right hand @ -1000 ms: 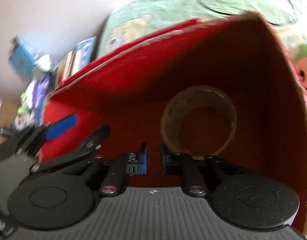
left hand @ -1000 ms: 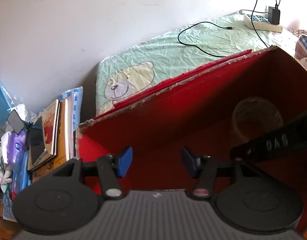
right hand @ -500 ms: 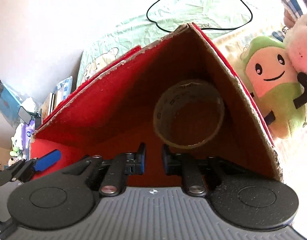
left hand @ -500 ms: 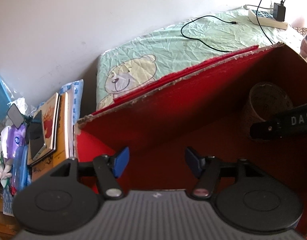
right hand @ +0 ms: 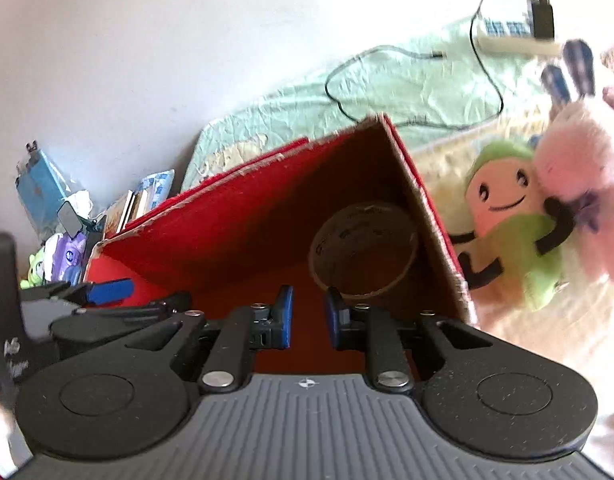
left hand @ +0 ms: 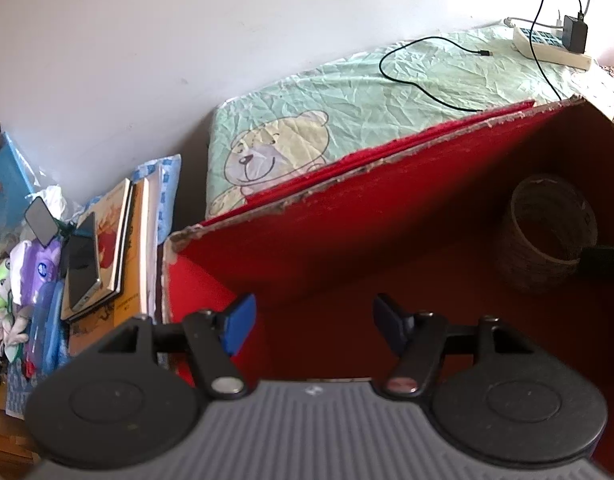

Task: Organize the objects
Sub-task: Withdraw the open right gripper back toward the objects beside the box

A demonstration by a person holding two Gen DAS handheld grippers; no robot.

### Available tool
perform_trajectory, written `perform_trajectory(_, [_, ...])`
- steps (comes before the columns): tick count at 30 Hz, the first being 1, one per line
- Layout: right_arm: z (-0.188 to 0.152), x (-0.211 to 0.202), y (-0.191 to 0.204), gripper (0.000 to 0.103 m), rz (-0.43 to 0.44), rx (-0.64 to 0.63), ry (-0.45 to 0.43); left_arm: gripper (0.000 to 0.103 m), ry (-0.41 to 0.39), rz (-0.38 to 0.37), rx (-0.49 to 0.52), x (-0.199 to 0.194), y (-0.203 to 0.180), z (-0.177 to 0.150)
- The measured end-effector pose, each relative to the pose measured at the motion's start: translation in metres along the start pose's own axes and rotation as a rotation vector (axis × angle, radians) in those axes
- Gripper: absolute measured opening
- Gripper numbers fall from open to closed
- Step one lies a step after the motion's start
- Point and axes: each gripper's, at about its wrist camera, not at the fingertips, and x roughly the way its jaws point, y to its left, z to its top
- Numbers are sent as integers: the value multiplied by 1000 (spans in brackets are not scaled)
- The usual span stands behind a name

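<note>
Tape roll [left hand: 547, 236] lies inside the red cardboard box [left hand: 347, 216], in the far right corner, tilted against the box's right wall; the right wrist view shows the same tape roll [right hand: 365, 252] with its opening facing the camera. The box [right hand: 235, 220] is open at the top and rests on a bed with a green bear-print sheet [left hand: 347, 108].

The left hand-held gripper [left hand: 313, 322] is at the near edge of the box with its blue-padded fingers spread wide and nothing between them. The right hand-held gripper [right hand: 309, 316] is over the near side of the box, just short of the tape roll; its fingers stand at a narrow gap and hold nothing. The left hand-held gripper appears at the left of the right wrist view [right hand: 107, 292].

A black cable [left hand: 435, 76] lies on the sheet at the far side and runs to a white power strip [left hand: 547, 46]. To the right of the box lie a green plush toy [right hand: 515, 232] and a pink plush toy [right hand: 579, 184], touching each other. To the left of the box is a stack of books [left hand: 123, 248] with a phone [left hand: 83, 264] on top.
</note>
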Motion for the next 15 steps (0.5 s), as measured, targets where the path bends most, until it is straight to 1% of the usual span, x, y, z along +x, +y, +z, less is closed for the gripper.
perform_trajectory(2, [-1,-4,-4,20,10,5,-13,70,-3,5,-9,-1,1,-1])
perform_trajectory(4, [-3,-10,-9,20,28,9,-17,70,-8,8,-30,-4,4,-2])
perform_trajectory(6, [-5,-17,-10,21,28,-11,-35,70,-10,10,-48,-9,5,-4])
perform_trajectory(12, [-9,-35,-14,22,76,-57,-65,70,-48,37,-89,-41,-6,-9])
perform_trajectory(15, [-11,-45,-14,22,97,-102,-81,70,-75,63,-106,-61,-14,-11])
